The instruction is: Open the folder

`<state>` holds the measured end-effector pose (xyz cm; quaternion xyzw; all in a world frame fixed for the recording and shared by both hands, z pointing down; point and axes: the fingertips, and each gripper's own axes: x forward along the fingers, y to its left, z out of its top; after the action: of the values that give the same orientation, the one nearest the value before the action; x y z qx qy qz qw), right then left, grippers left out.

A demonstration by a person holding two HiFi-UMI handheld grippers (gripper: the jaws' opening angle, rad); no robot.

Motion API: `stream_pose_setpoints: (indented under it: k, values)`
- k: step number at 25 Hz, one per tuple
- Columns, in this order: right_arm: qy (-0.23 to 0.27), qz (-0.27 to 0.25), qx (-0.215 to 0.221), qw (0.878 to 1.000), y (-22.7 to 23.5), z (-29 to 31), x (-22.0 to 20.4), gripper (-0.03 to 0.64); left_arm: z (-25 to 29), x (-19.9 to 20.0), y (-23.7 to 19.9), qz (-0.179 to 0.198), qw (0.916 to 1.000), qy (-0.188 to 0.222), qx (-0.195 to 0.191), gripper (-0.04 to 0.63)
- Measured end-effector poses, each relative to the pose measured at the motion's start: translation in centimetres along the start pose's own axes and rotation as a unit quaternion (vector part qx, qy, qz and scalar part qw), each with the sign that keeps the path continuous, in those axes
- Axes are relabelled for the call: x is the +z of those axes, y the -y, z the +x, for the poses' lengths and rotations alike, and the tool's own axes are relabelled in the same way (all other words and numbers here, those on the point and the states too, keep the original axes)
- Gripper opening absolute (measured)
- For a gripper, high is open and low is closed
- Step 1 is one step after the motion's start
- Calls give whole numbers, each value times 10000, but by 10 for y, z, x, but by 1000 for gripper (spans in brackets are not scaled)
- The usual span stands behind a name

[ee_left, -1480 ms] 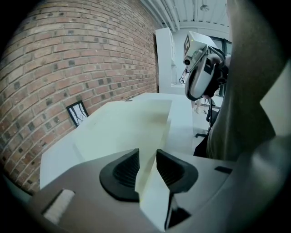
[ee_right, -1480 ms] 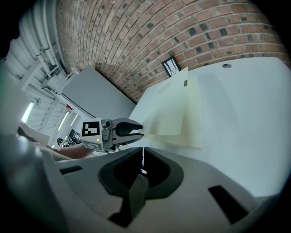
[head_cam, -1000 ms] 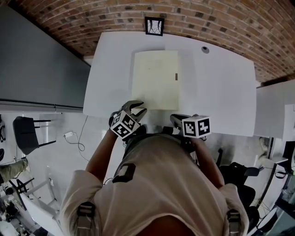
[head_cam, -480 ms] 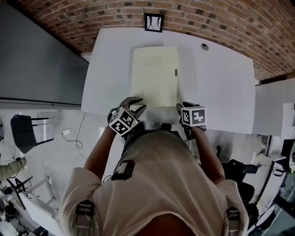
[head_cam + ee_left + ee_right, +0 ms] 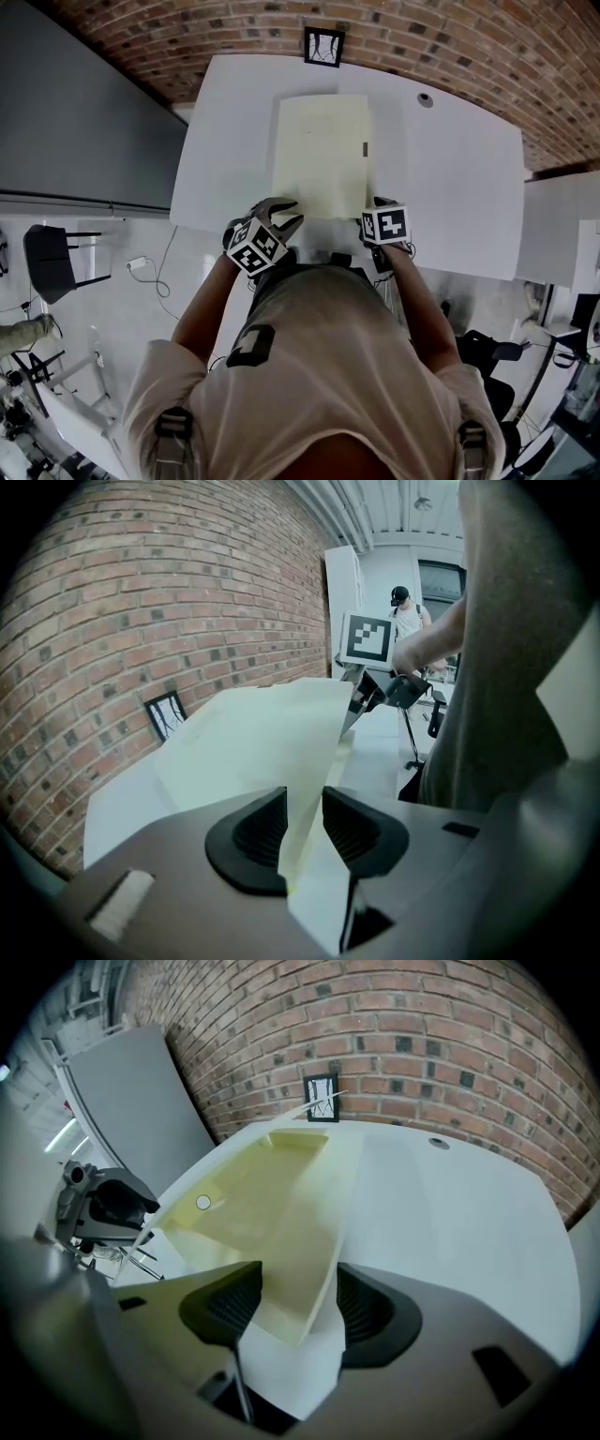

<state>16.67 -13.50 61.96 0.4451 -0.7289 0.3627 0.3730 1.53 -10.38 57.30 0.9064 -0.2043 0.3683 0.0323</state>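
Right claw (image 5: 296, 1303), jaws just opened wide astride near corner of pale yellow flat folder (image 5: 319, 155), left claw (image 5: 302, 829) pinching other corner: cover-lifting grip likely next.

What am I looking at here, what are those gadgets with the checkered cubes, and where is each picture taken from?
No robot: a person holds a hand tool in each hand. The head view looks down from their head; the other two ride on the tools. A pale yellow folder lies on a white table. The left gripper has its fingers closed on the folder's near edge. The right gripper has just been opening its fingers, with the folder's corner loose between them. The cubes are part of the tools.
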Motion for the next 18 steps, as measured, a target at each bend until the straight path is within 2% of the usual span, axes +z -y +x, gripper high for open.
stream_pose_setpoints:
  k: [3, 5, 6, 9, 11, 15, 18]
  values:
    - [-15, 125, 91, 9999, 0, 2, -1, 215, 0, 4, 5, 13, 9998, 26, -176, 122]
    - [-24, 210, 146, 9997, 0, 3, -2, 215, 2, 9, 10, 53, 9997, 55, -224, 223]
    - [-32, 225, 154, 9996, 0, 3, -2, 215, 4, 11, 11, 183, 9997, 17, -166, 244]
    - [-62, 240, 149, 9996, 0, 4, -4, 215, 15, 11, 13, 824, 9962, -225, 143, 250]
    - [-68, 248, 164, 9995, 0, 4, -4, 215, 22, 14, 11, 1099, 9927, -305, 379, 250]
    - [-102, 192, 162, 9996, 0, 5, -3, 215, 28, 21, 3, 1032, 9922, -283, 645, 249]
    - [-107, 138, 126, 9998, 0, 5, -3, 215, 25, 22, -1, 1063, 9910, -265, 774, 221]
